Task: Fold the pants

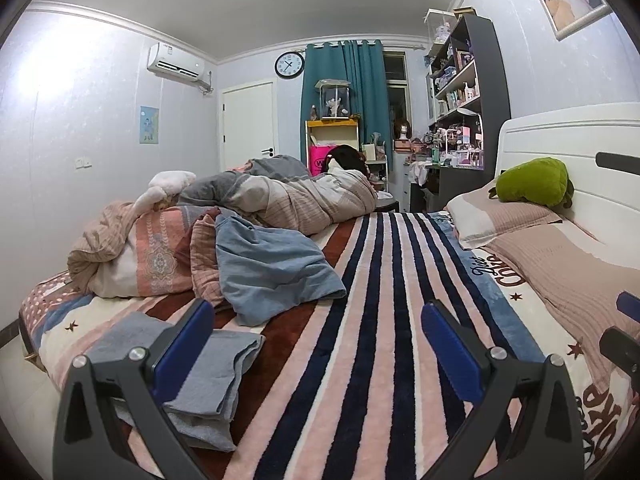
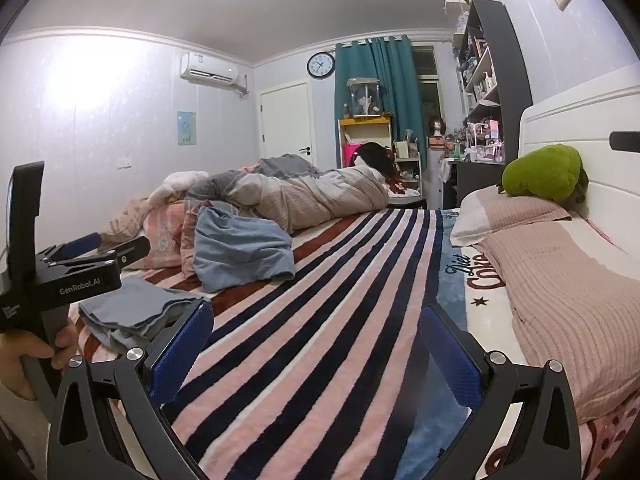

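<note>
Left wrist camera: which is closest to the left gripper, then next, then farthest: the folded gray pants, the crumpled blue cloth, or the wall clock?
From the left gripper:
1. Folded gray pants, beside its left finger.
2. Crumpled blue cloth, farther up the bed, left.
3. Wall clock, on the far wall.

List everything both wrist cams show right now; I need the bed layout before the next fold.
folded pants: one, grey-blue, bed's near left edge
crumpled garment: one, light blue, mid-left of bed
striped blanket: one, pink, navy and white, covering bed
bunched quilt: one, beige and grey, far end
pillows: two, beige-pink, by headboard
plush toy: one, green, on far pillow
left gripper: open, empty
right gripper: open, empty
</note>
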Demonstrator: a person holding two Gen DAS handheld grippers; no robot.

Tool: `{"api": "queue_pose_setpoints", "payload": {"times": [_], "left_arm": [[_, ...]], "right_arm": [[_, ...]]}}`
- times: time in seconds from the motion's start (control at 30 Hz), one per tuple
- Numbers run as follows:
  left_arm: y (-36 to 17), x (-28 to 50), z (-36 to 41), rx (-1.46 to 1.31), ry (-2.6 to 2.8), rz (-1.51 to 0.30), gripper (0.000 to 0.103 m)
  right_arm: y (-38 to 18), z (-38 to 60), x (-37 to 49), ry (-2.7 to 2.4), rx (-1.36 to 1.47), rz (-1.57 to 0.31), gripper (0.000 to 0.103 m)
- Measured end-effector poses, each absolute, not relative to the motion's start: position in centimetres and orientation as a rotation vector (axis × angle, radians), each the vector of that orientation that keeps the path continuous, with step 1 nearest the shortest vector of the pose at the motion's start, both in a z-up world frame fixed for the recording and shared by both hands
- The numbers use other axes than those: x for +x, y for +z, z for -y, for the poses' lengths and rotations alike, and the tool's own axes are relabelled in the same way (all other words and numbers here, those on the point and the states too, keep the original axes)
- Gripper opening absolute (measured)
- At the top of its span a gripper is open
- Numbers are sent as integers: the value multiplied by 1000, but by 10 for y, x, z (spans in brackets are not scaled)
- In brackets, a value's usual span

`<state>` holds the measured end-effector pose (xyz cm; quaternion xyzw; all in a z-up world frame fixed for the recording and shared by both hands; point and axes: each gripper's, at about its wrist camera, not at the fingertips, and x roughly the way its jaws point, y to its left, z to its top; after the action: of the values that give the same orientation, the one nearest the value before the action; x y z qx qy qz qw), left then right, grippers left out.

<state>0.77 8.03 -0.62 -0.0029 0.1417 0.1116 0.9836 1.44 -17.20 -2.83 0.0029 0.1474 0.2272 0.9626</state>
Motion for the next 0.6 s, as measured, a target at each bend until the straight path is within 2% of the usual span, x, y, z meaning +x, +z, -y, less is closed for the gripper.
{"api": "queue_pose_setpoints", "payload": {"times": [0.6], "left_arm": [[-5, 6, -79, -11, 222, -286, 102]], "right_arm": [[-28, 173, 14, 456, 11, -299, 103]]}}
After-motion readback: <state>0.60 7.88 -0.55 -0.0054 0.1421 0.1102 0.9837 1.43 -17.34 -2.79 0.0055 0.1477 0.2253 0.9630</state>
